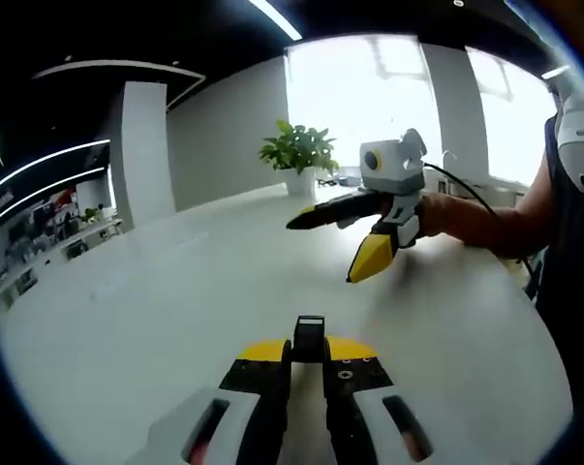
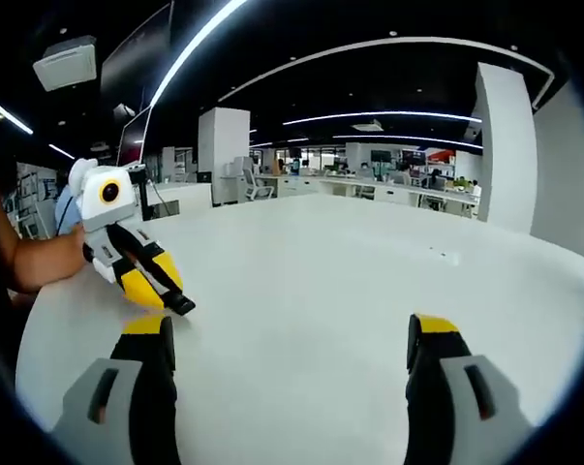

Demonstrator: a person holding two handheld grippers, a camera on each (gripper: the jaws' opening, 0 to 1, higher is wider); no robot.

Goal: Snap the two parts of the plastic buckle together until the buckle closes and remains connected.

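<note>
left gripper (image 1: pixel 309 351) clamped on a black buckle part (image 1: pixel 310 337), held low over the white table (image 1: pixel 175 291) | right gripper (image 2: pixel 290 341) jaws spread wide, nothing between them, hovering above the table | plant (image 1: pixel 299 153) at the far table edge | person's hand (image 1: pixel 445 215) holds the right gripper

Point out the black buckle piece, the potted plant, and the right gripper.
black buckle piece (image 1: pixel 309 339), left gripper view, on its end protruding past the jaws.
potted plant (image 1: pixel 299 150), left gripper view, on its leaves.
right gripper (image 1: pixel 342 250), left gripper view, between its spread fingertips.
</note>
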